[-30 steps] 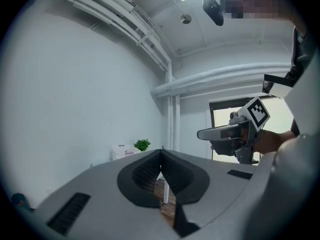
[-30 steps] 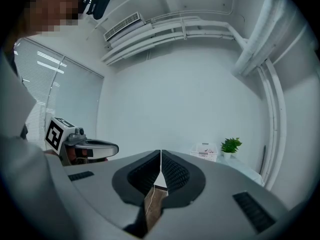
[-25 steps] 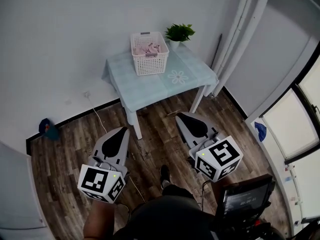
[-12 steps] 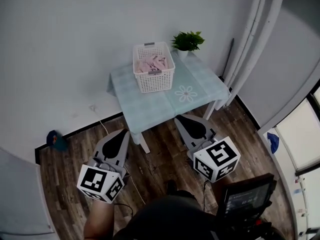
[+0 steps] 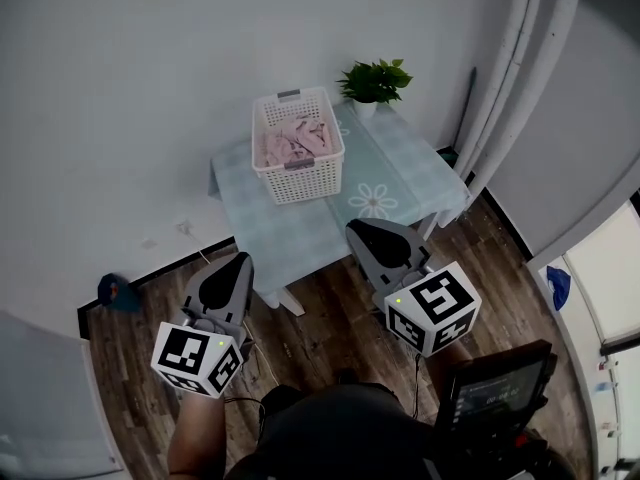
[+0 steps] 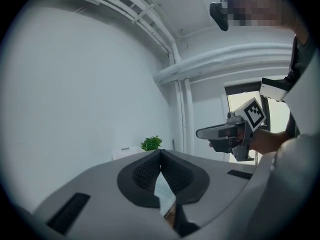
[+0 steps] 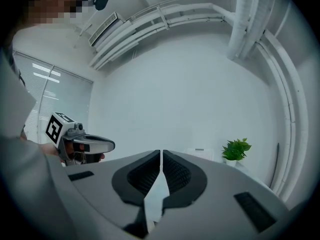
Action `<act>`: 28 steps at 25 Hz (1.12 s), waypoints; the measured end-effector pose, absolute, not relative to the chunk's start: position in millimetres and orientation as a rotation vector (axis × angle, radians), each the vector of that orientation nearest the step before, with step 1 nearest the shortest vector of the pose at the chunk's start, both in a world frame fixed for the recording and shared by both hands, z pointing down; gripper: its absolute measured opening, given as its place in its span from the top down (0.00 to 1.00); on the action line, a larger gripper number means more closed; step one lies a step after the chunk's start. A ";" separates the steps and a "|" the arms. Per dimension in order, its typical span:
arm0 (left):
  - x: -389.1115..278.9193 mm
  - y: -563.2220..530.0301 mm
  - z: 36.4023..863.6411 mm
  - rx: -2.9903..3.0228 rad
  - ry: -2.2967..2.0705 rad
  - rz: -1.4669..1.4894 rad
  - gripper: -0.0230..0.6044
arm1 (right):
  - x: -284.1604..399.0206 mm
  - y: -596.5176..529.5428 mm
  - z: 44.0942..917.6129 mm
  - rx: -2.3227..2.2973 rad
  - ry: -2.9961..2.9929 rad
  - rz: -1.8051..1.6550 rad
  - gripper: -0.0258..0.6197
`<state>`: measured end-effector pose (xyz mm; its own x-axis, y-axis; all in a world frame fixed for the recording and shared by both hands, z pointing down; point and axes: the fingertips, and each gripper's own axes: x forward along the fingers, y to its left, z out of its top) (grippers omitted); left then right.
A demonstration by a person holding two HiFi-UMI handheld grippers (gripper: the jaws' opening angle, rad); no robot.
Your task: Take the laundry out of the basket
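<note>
1. Closer to the table (image 5: 395,173) than a second ago: right gripper (image 5: 356,230) tip now overlaps its near edge, left gripper (image 5: 241,261) sits short of it.
2. Both jaw pairs together, nothing between.
3. Pink laundry (image 5: 293,140) in white basket (image 5: 300,180), at table's 11 o'clock; plant (image 5: 374,80) at basket's 2 o'clock.

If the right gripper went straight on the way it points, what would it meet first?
Probably the white wall: in the right gripper view the right gripper's shut jaws aim just left of the laundry basket, with the plant further right. It might clip the basket; depth is unclear.
</note>
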<state>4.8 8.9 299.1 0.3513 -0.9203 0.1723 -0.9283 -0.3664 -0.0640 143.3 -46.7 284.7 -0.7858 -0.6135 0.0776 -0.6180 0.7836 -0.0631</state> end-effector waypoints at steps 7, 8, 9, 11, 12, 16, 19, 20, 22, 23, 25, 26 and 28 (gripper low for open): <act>-25.7 -47.5 312.8 2.507 -1.756 0.389 0.95 | 120.9 -98.9 290.7 1.017 -2.896 0.131 0.93; -29.8 -55.5 313.6 2.510 -1.755 0.392 0.95 | 116.5 -104.4 291.0 1.023 -2.895 0.131 0.93; -33.3 -63.6 313.4 2.520 -1.749 0.395 0.95 | 111.4 -110.2 290.8 1.030 -2.895 0.130 0.93; -42.2 -79.7 311.6 2.548 -1.730 0.404 0.95 | 97.9 -122.8 290.8 1.046 -2.887 0.123 0.93; -48.5 -87.5 310.3 2.563 -1.720 0.406 0.95 | 90.3 -129.1 291.0 1.055 -2.879 0.121 0.93; -78.8 -117.5 302.6 2.612 -1.677 0.391 0.95 | 61.0 -150.7 287.7 1.094 -2.845 0.097 0.93; -99.4 -136.2 298.7 2.644 -1.642 0.393 0.95 | 44.0 -166.1 286.1 1.141 -2.819 0.101 0.93; -105.7 -142.3 298.5 2.656 -1.624 0.400 0.95 | 38.2 -170.8 286.8 1.155 -2.808 0.108 0.93; -117.9 -154.1 299.2 2.681 -1.581 0.418 0.95 | 25.9 -178.5 289.0 1.174 -2.785 0.118 0.93; -123.7 -159.9 299.2 2.695 -1.561 0.423 0.95 | 19.7 -181.8 289.8 1.180 -2.772 0.119 0.93; -135.4 -171.6 298.2 2.718 -1.529 0.418 0.95 | 7.9 -188.1 290.4 1.188 -2.748 0.126 0.93; -141.0 -177.3 297.5 2.728 -1.514 0.413 0.95 | 2.8 -191.2 290.5 1.194 -2.738 0.133 0.93; -149.7 -188.4 296.9 2.752 -1.489 0.410 0.95 | -4.5 -197.6 291.9 1.209 -2.721 0.141 0.93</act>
